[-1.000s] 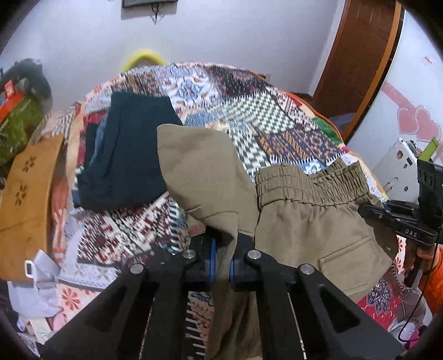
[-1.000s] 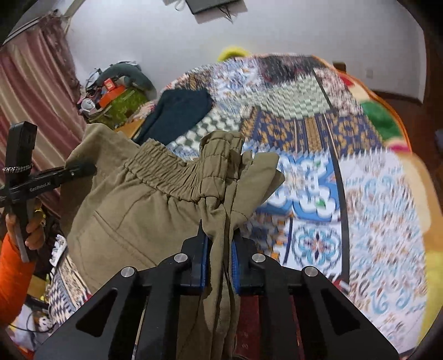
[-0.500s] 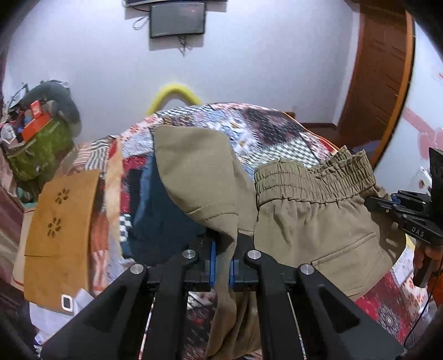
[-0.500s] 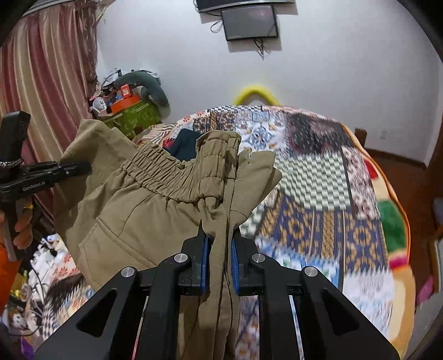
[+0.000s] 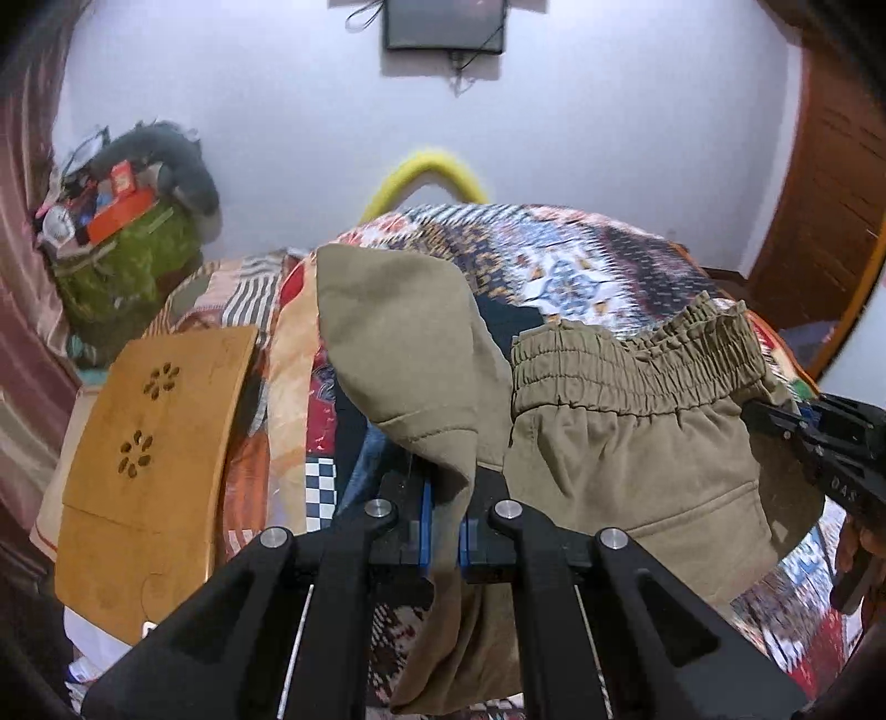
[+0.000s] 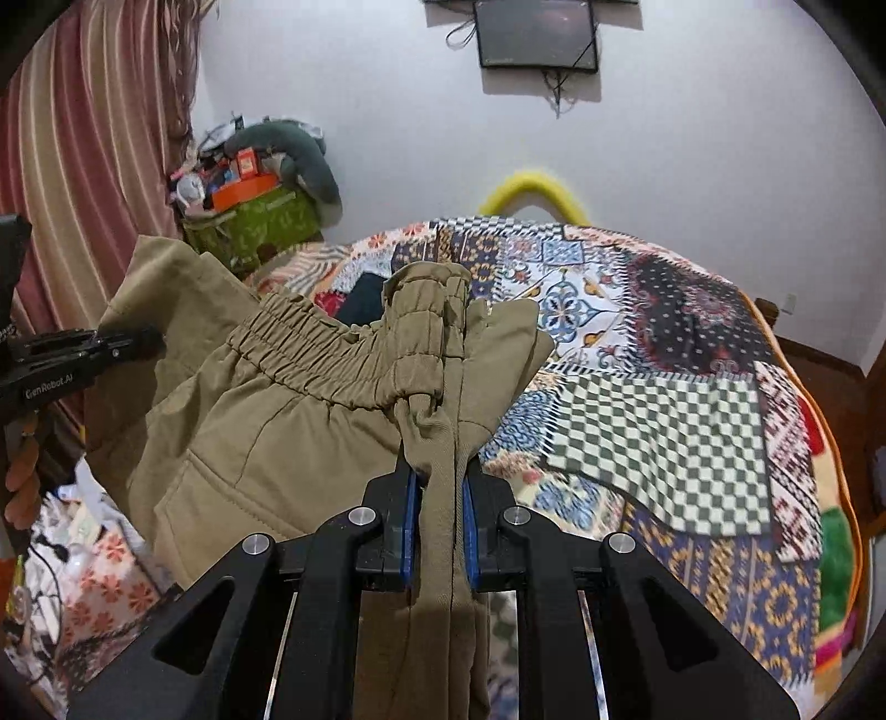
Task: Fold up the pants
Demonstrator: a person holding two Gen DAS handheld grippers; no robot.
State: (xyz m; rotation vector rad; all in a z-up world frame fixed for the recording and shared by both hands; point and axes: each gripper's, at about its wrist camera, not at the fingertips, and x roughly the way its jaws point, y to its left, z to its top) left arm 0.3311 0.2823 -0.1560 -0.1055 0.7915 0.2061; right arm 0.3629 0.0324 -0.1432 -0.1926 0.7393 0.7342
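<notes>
Khaki pants [image 5: 637, 443] with an elastic waistband hang in the air over a bed with a patchwork cover [image 5: 554, 260], stretched between both grippers. My left gripper [image 5: 446, 515] is shut on a fold of the khaki cloth, which flaps up over its fingers. My right gripper [image 6: 437, 487] is shut on the bunched waistband end of the pants [image 6: 288, 421]. Each view shows the other tool pinching the far side: the right gripper [image 5: 769, 418] at the right edge, the left gripper [image 6: 144, 338] at the left edge. The legs hang below, out of sight.
A dark navy garment [image 6: 362, 299] lies on the patchwork cover [image 6: 664, 399] behind the pants. A wooden board [image 5: 155, 443] leans at the bed's left side. A green bag with clutter [image 5: 127, 266], a striped curtain [image 6: 83, 138] and a wall screen [image 6: 537, 33] stand beyond.
Both grippers have pulled back from the bed with the pants still pinched. The bed has sunk in both views; more wall and the screen now show. Neither grip has changed.
</notes>
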